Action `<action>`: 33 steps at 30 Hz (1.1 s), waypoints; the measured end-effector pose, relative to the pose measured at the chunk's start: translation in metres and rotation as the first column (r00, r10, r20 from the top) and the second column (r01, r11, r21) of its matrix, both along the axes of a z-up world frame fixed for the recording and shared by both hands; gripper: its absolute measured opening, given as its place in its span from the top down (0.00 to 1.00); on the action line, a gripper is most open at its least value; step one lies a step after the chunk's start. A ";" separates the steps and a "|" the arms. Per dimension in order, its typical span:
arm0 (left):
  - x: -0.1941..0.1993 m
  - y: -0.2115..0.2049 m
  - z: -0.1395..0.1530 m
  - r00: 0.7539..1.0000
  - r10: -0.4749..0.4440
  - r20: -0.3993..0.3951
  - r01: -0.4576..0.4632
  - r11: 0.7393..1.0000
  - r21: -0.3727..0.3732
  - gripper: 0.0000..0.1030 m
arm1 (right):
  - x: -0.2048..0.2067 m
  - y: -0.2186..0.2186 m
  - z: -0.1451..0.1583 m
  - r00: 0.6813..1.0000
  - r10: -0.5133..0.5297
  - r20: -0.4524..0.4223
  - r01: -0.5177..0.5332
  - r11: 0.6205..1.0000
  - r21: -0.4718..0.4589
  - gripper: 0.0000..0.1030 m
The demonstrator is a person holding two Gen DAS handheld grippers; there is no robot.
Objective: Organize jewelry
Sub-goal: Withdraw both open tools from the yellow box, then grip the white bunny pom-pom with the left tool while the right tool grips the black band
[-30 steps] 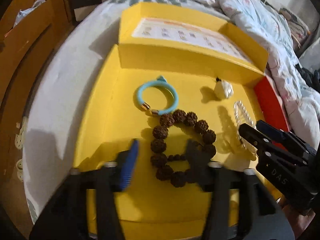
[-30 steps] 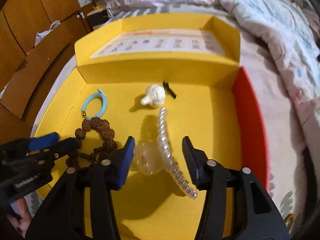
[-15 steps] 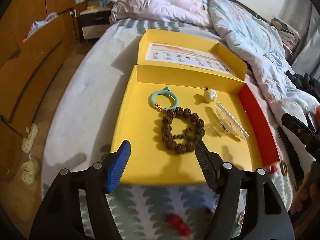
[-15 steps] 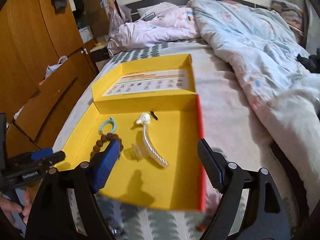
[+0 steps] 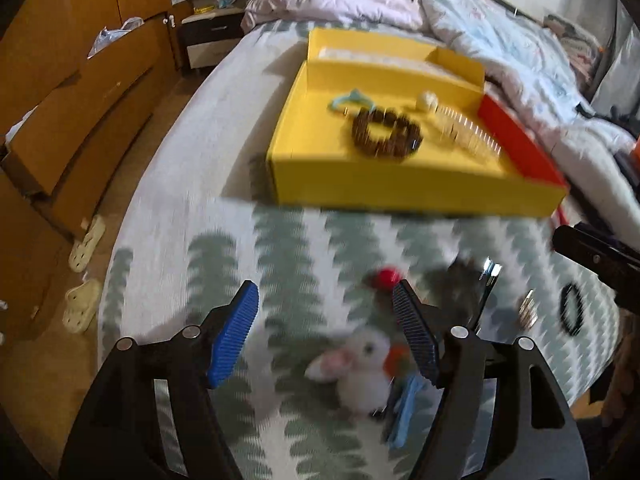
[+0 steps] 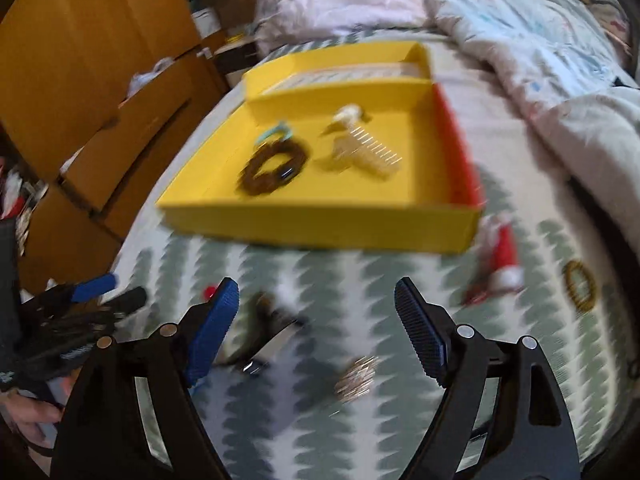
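A yellow tray point(image 5: 400, 190) point(image 6: 320, 228) lies on the bed and holds a brown bead bracelet point(image 5: 386, 136) point(image 6: 274, 166), a blue ring point(image 5: 350, 100), a white piece point(image 5: 427, 100) and a pearl strand point(image 5: 468, 134) point(image 6: 370, 148). Loose pieces lie on the patterned bedspread in front of it: a white plush clip point(image 5: 360, 368), a red bead point(image 5: 386, 278), a metal clip point(image 6: 272, 346), a gold piece point(image 6: 356, 374), a red item point(image 6: 502, 260) and a brown ring point(image 6: 580, 286). My left gripper point(image 5: 326, 332) is open above the plush clip. My right gripper point(image 6: 316, 326) is open above the metal clip and gold piece.
Wooden drawers point(image 5: 80, 92) stand left of the bed, with slippers point(image 5: 86, 240) on the floor. A crumpled quilt point(image 5: 520, 40) lies behind and right of the tray. The tray's right wall is red point(image 5: 516, 140).
Both grippers have pulled back out of the tray and dropped low over the bedspread in front of it. Both stay open and empty. The frames are blurred by motion.
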State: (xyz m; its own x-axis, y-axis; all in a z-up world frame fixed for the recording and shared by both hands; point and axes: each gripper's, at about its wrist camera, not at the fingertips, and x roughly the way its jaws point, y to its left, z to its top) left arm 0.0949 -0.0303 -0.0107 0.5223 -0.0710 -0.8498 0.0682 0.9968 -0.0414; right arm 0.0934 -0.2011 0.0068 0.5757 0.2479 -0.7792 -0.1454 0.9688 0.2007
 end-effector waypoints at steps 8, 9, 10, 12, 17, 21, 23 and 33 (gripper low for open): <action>-0.022 -0.003 -0.029 1.000 -0.004 -0.007 0.005 0.998 0.056 0.32 | -0.014 0.029 -0.030 0.999 0.031 -0.031 -0.032 0.999 -0.027 0.21; -0.023 -0.005 -0.031 1.000 -0.012 -0.003 0.012 0.998 0.067 0.31 | -0.014 0.028 -0.030 0.999 0.030 -0.031 -0.030 0.999 -0.019 0.21; -0.025 -0.006 -0.034 1.000 -0.019 0.003 0.019 0.997 0.073 0.30 | -0.012 0.028 -0.030 0.999 0.026 -0.032 -0.027 1.000 -0.013 0.21; -0.024 -0.009 -0.034 0.999 -0.026 0.021 0.025 0.996 0.085 0.30 | -0.010 0.024 -0.029 1.000 0.011 -0.029 -0.011 1.000 0.000 0.21; -0.033 -0.013 -0.032 0.997 -0.054 0.048 0.050 0.996 0.072 0.30 | -0.006 0.019 -0.028 1.000 -0.006 -0.029 0.006 1.000 0.015 0.21; -0.039 -0.019 -0.031 0.995 -0.079 0.064 0.074 0.995 0.067 0.30 | -0.004 0.017 -0.026 1.000 -0.012 -0.026 0.013 1.000 0.020 0.21; -0.043 -0.021 -0.029 0.993 -0.092 0.076 0.087 0.994 0.067 0.30 | -0.003 0.016 -0.025 1.000 -0.012 -0.026 0.013 1.000 0.025 0.21; -0.040 -0.033 -0.041 0.991 -0.126 0.042 0.122 0.987 0.103 0.30 | -0.001 0.022 -0.029 0.999 0.004 -0.047 -0.003 1.000 0.009 0.21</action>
